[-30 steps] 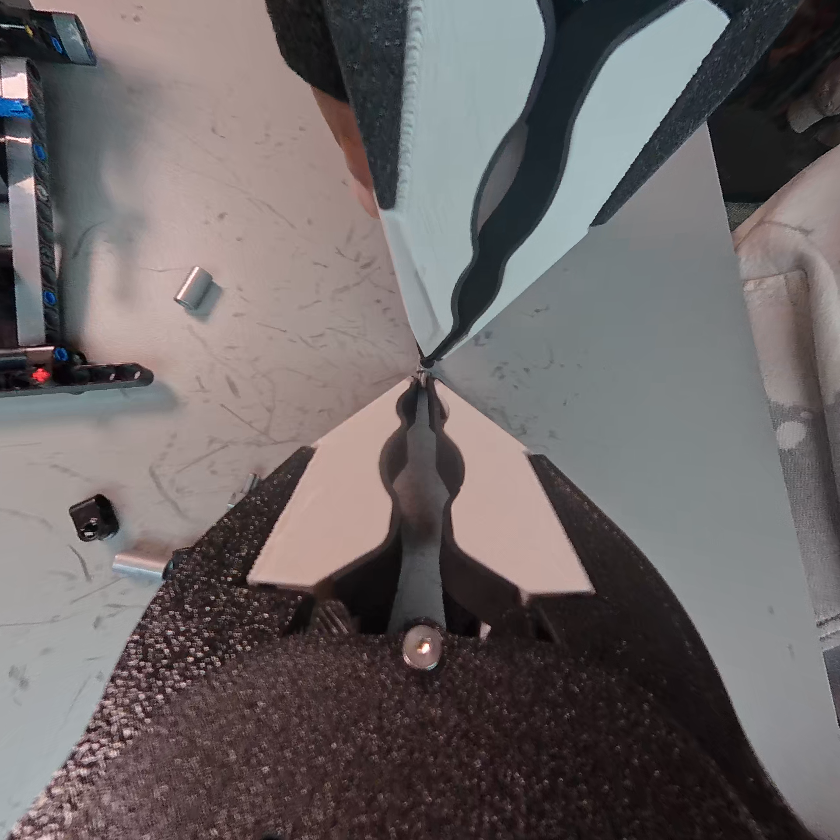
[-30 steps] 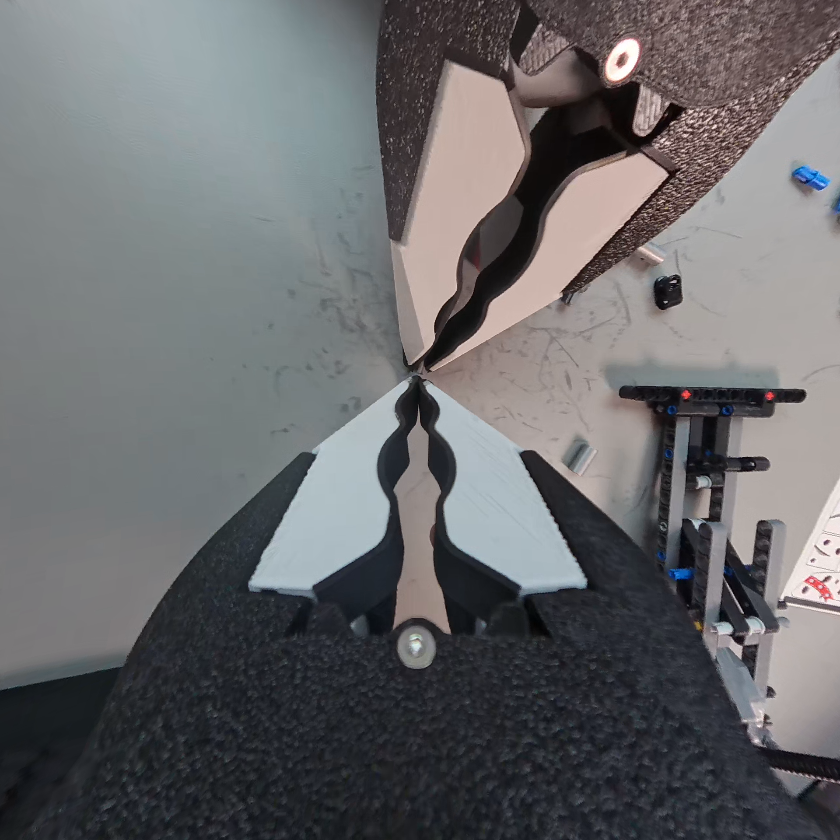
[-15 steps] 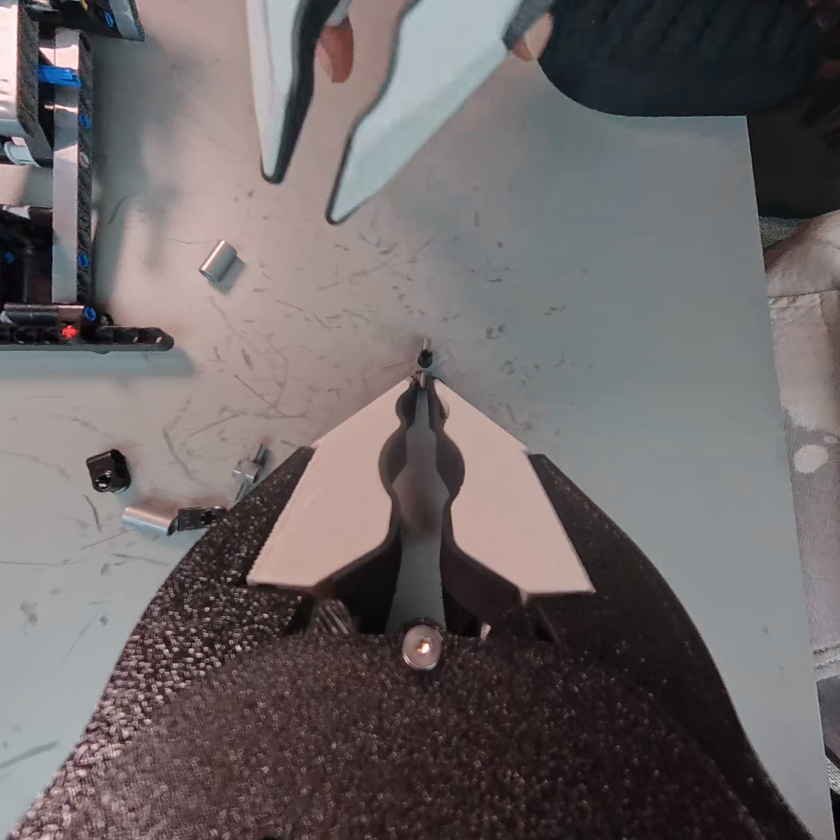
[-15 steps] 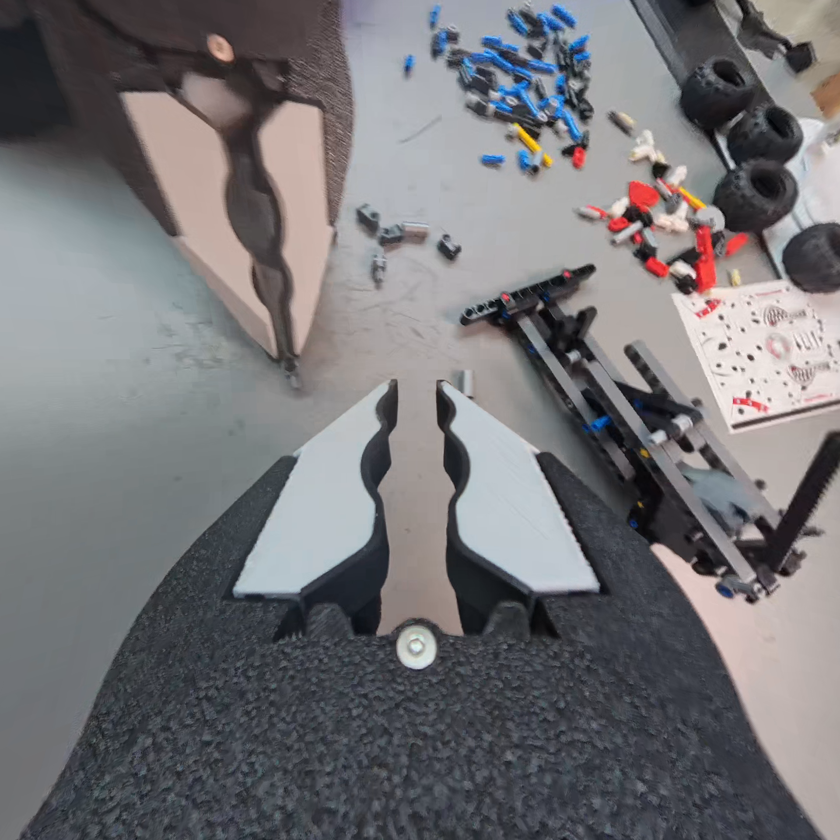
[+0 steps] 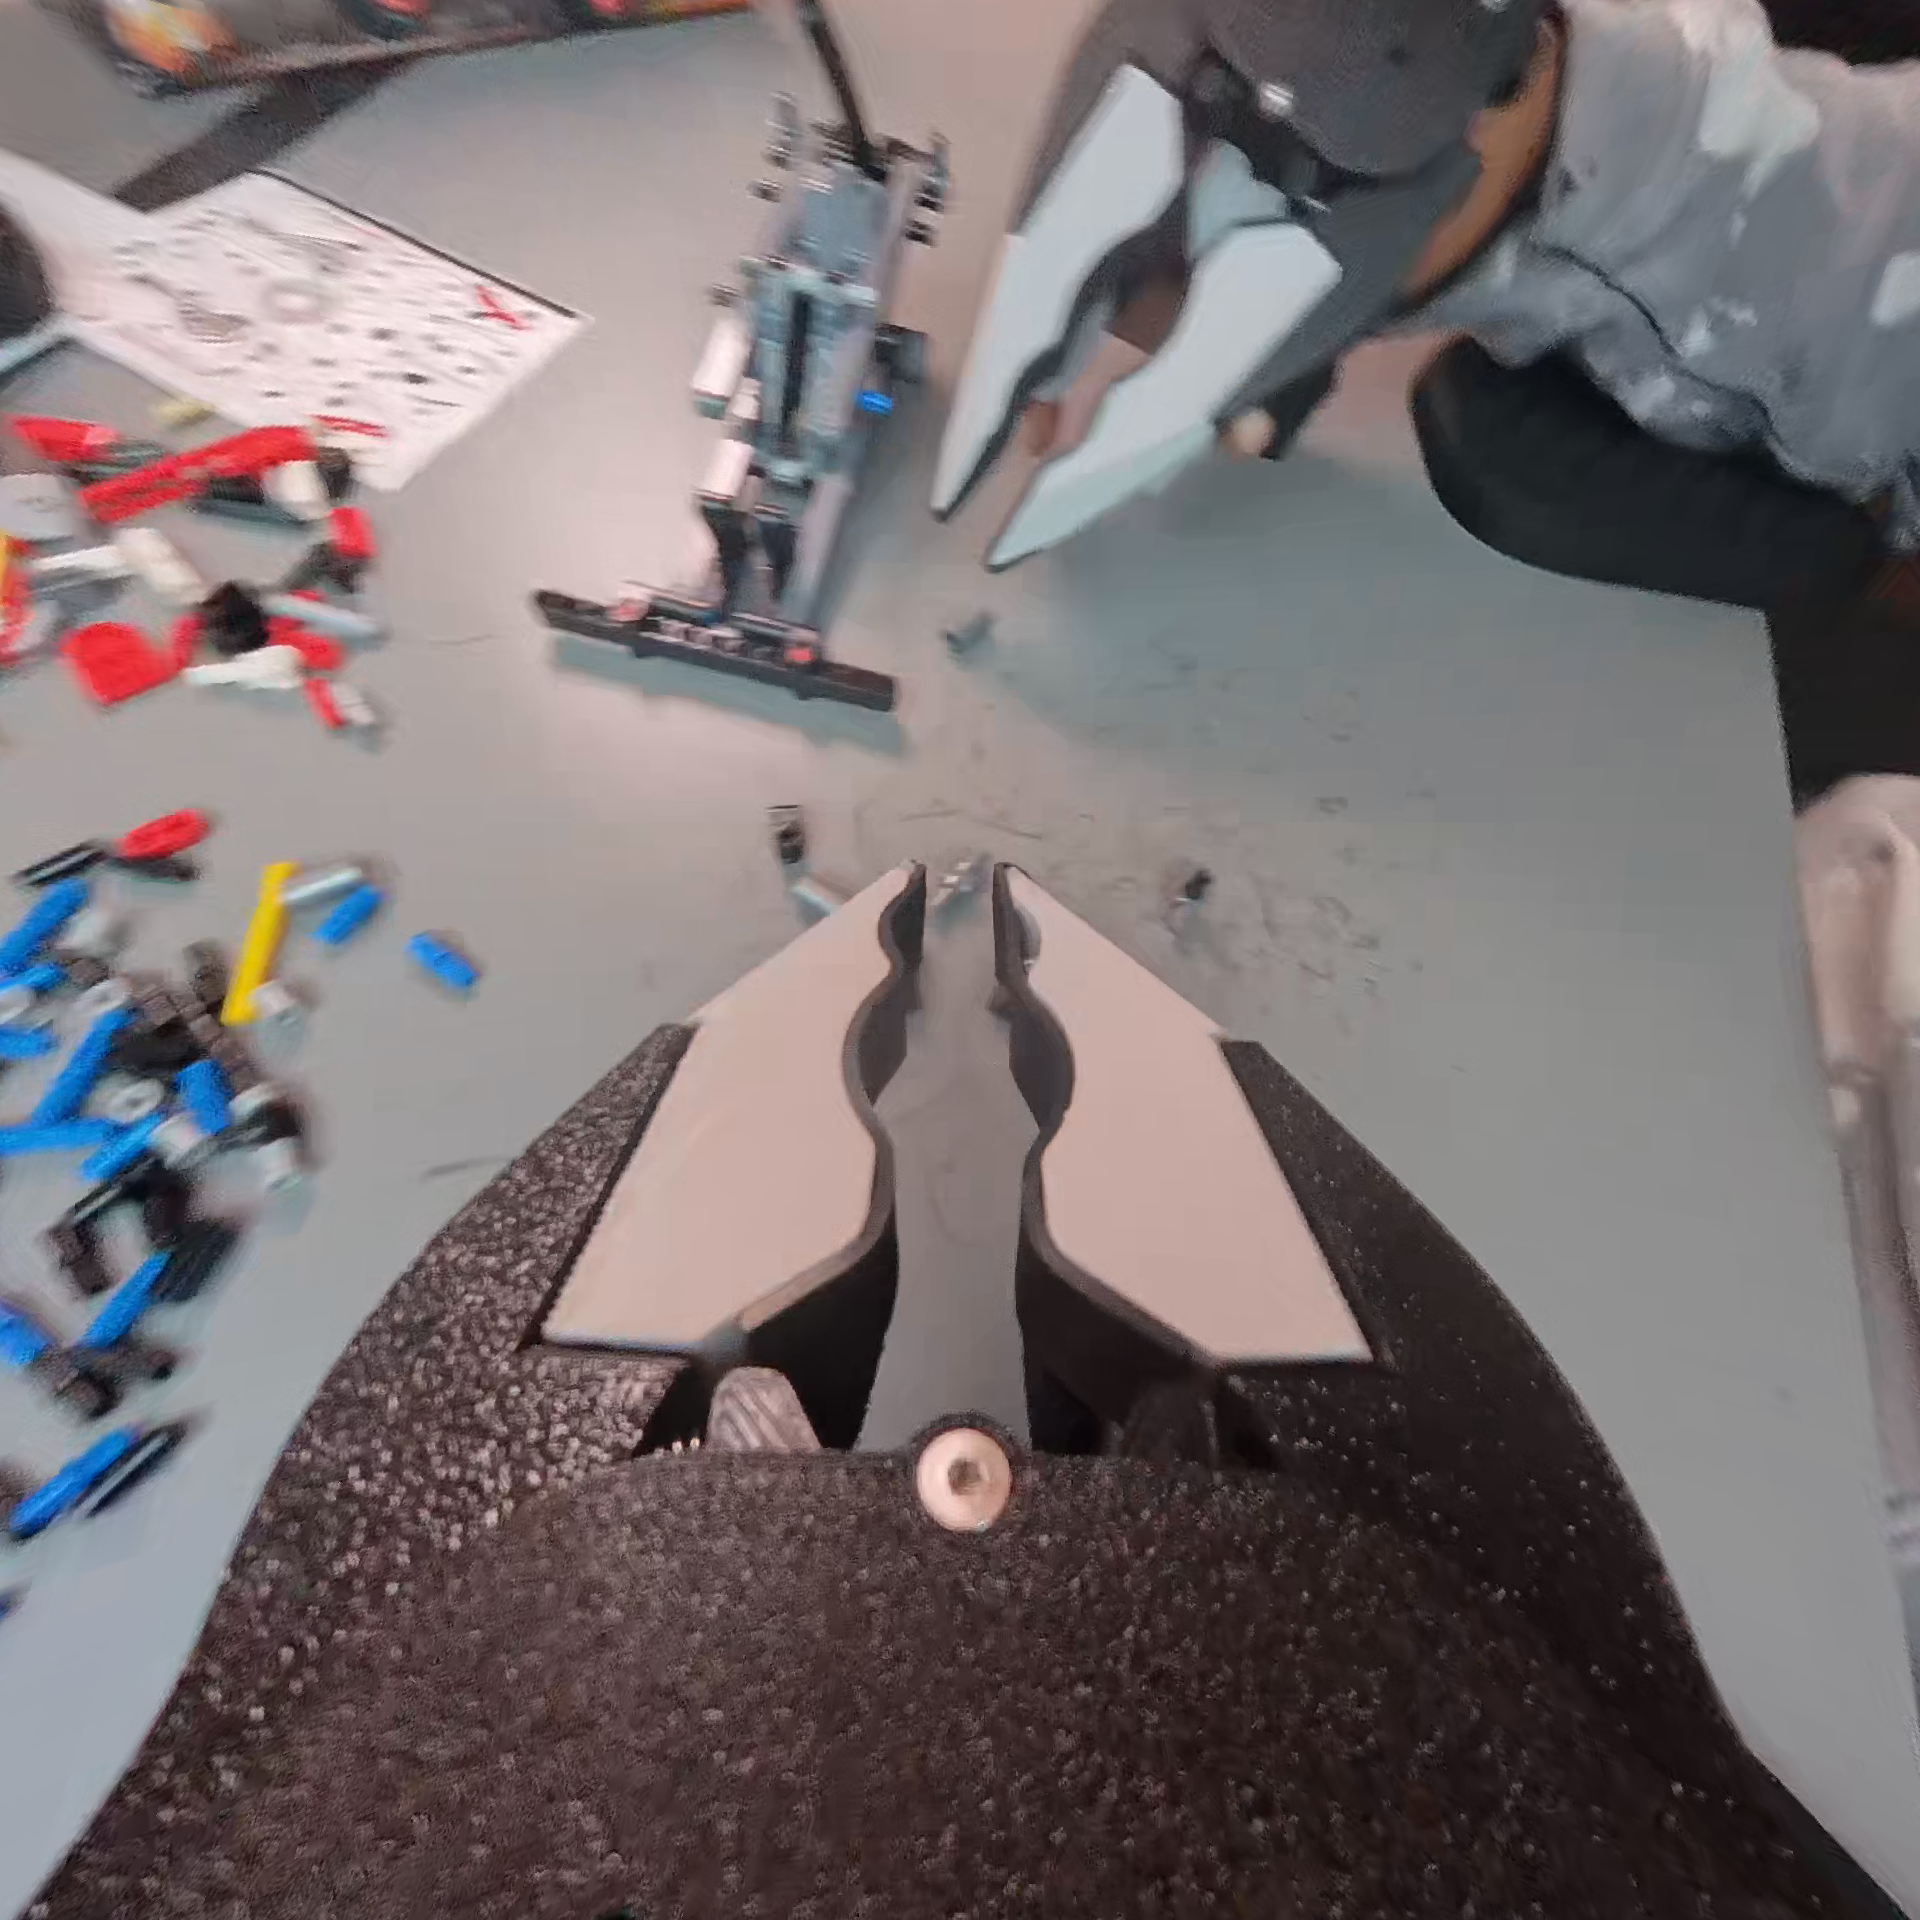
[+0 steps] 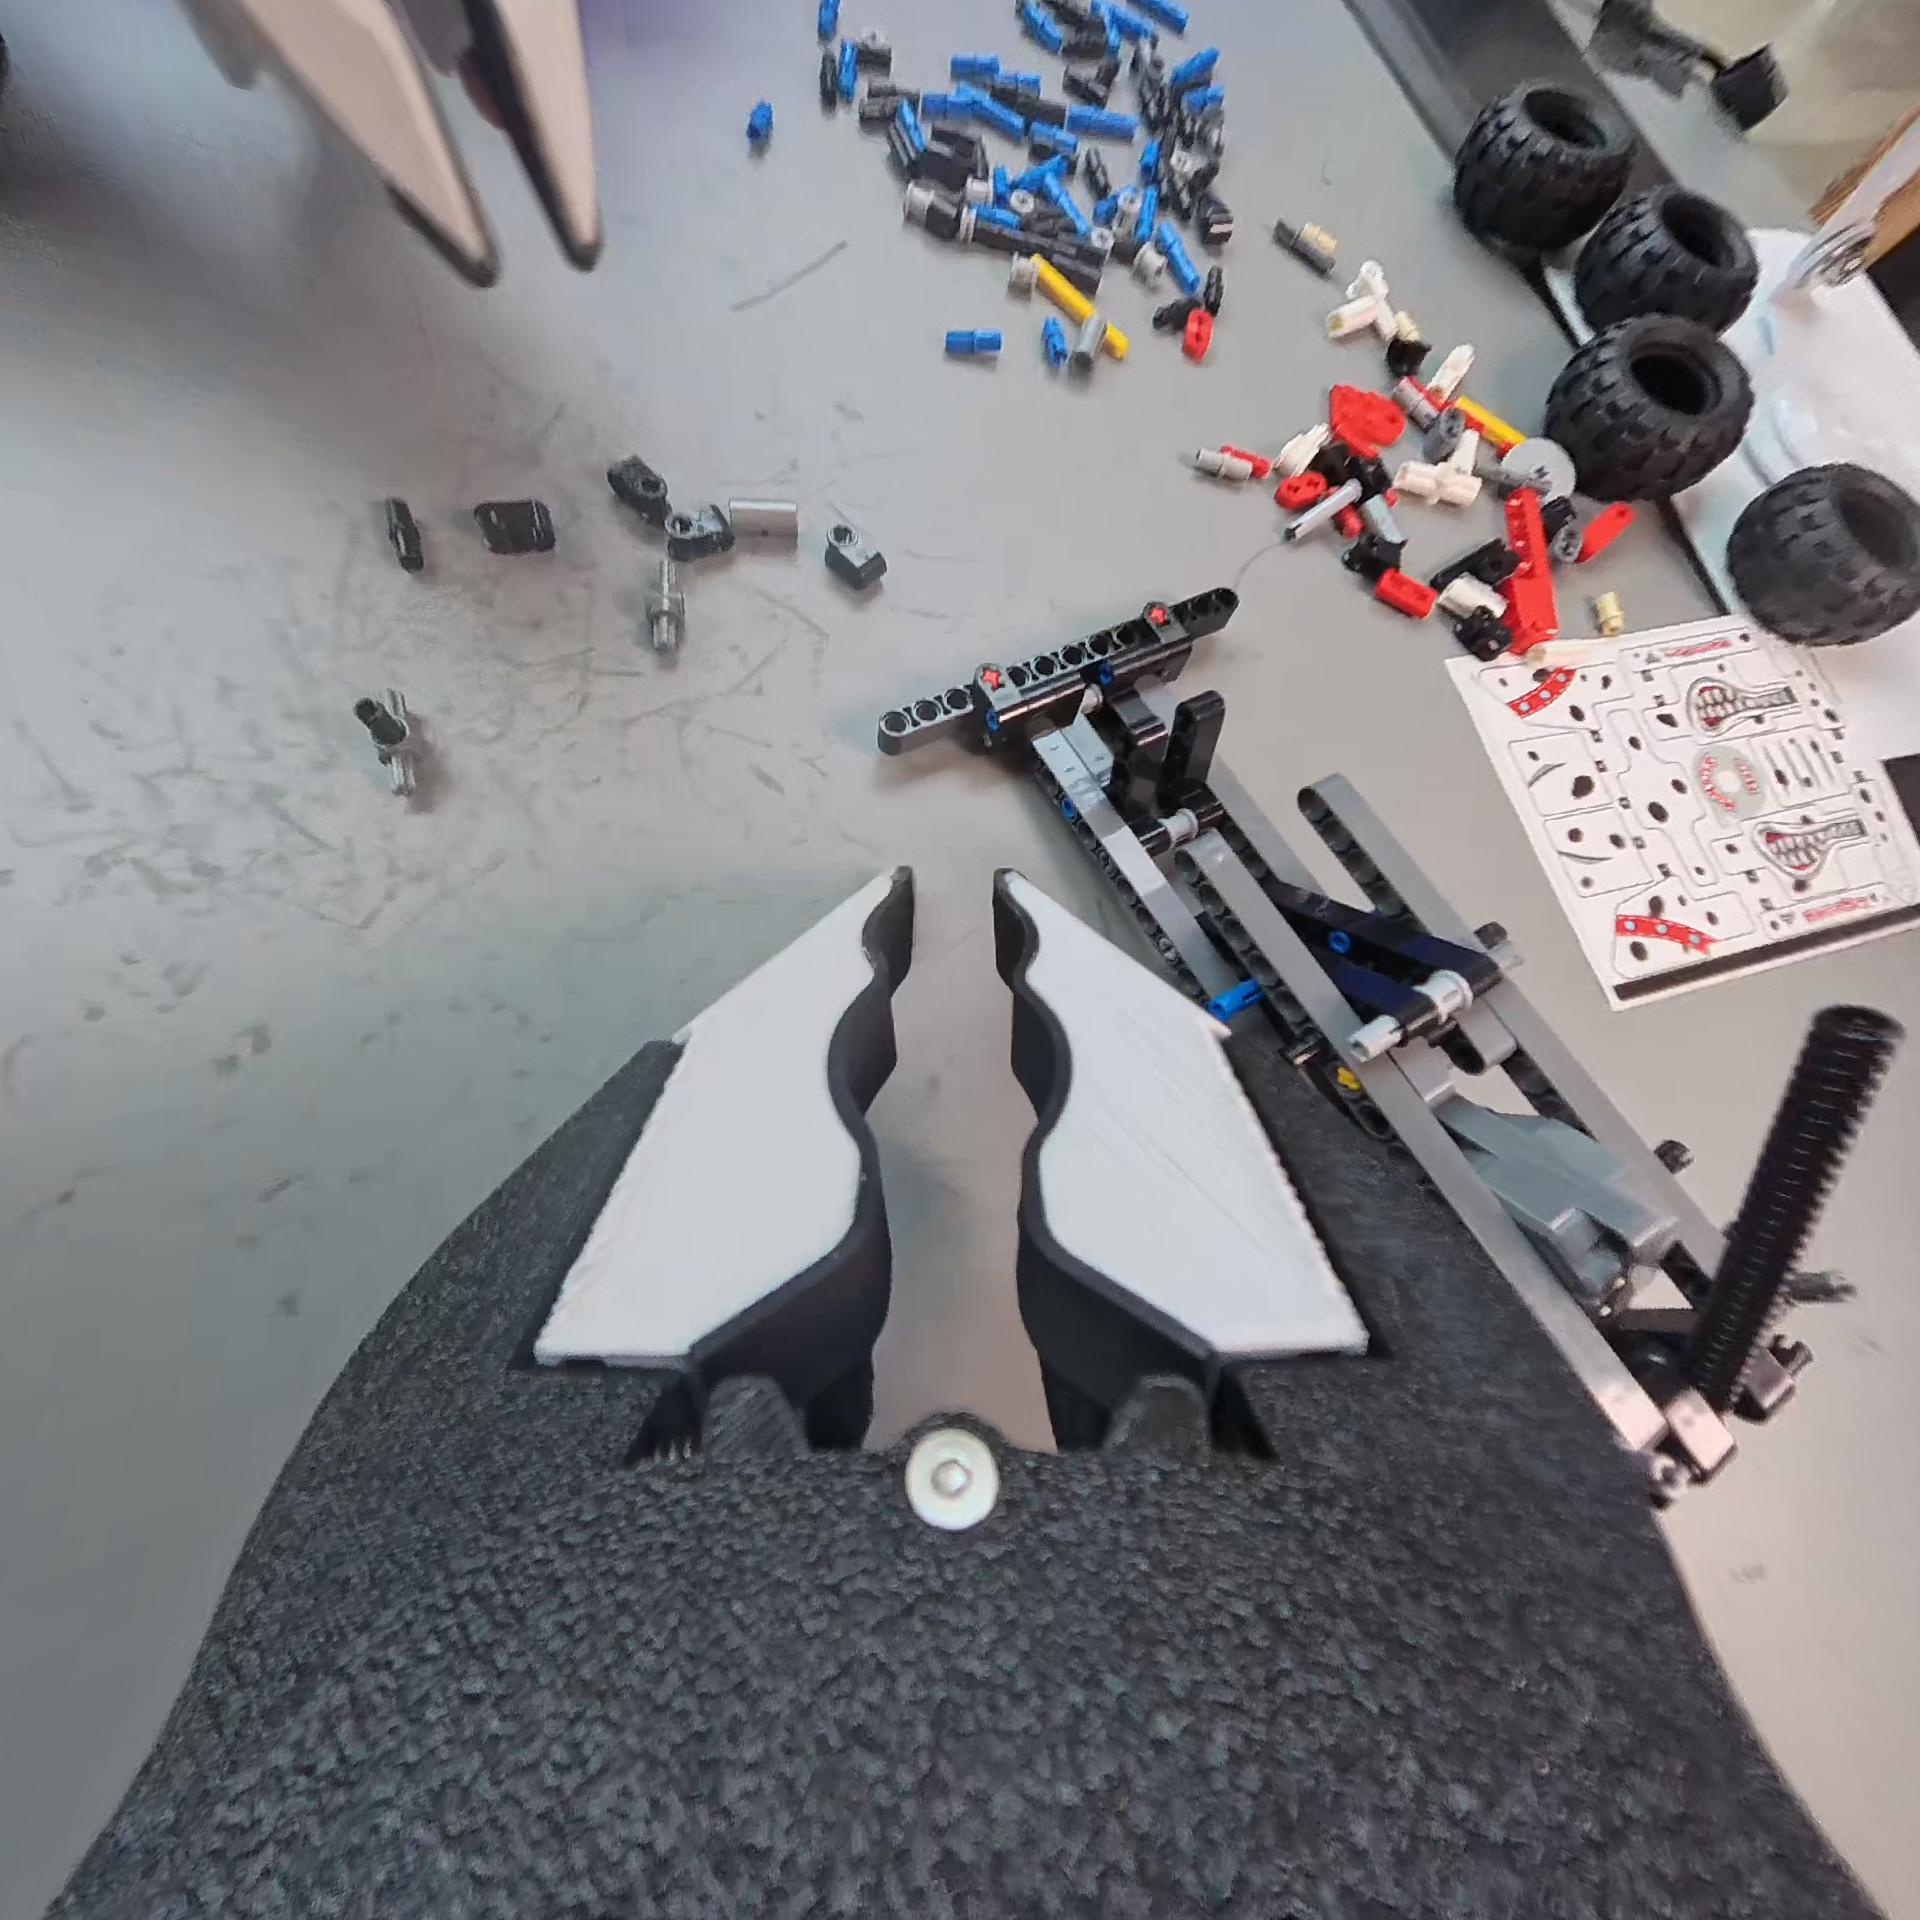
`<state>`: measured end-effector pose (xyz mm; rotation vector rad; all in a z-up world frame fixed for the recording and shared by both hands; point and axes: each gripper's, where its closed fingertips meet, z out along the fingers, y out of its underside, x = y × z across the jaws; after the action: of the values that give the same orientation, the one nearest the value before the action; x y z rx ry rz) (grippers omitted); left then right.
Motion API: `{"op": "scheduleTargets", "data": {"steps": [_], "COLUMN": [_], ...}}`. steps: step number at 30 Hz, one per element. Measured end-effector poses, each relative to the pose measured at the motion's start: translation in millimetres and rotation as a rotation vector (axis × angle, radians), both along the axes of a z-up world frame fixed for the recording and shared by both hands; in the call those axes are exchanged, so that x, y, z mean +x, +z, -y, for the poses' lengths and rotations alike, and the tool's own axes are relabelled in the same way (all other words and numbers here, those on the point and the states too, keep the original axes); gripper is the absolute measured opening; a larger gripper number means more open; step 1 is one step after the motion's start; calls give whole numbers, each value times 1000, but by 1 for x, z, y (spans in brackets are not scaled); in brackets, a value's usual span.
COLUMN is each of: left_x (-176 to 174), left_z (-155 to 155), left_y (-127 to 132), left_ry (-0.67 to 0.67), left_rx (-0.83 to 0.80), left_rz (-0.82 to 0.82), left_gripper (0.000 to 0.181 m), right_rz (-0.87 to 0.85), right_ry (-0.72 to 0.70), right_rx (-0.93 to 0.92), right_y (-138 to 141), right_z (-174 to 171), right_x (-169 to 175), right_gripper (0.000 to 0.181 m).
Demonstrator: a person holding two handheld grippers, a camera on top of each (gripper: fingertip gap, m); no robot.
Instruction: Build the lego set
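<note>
Now both grippers hang above the desk (image 6: 260, 935) with fingers spread, holding nothing. Relative to the half-built lego frame (image 6: 1299, 935), the right gripper (image 6: 953, 883) sits just beside its near-left side; the left gripper (image 5: 956, 878) hovers well apart, over loose small pieces (image 6: 665, 540).

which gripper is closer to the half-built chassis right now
Right. The right gripper hangs open directly beside the chassis, nearly over its near rail; the left gripper, also open, is farther off across the table.

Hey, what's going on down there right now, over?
Left gripper open, empty. Right gripper open, empty. Half-built frame lying on table, untouched. Small pin assembly loose nearby; nothing blocking.
</note>
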<state>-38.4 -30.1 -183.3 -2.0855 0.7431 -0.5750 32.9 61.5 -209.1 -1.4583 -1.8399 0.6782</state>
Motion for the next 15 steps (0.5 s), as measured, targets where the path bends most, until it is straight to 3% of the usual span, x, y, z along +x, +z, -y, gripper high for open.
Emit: {"op": "scheduleTargets", "data": {"steps": [3, 5, 9, 12, 15], "left_x": [-49, -61, -34, 0, 13], "left_z": [-13, -13, -10, -10, -16], "left_y": [0, -7, -14, -20, -30], "left_ry": [194, 230, 121, 1, -42], "left_rx": [17, 3, 28, 59, 48], "left_rz": [-8, -17, -51, -101, -173], "left_gripper": [14, 16, 15, 18, 20], "right_rz": [-139, -224, -306, -299, -286], "right_ry": [0, 5, 21, 35, 62], "right_rx": [-4, -19, -71, -57, -60], "right_y": [18, 33, 52, 50, 46], "right_z": [-1, -1, 1, 2, 8], "right_x": [0, 2, 8, 10, 9], "right_gripper": [15, 15, 15, 14, 12]}}
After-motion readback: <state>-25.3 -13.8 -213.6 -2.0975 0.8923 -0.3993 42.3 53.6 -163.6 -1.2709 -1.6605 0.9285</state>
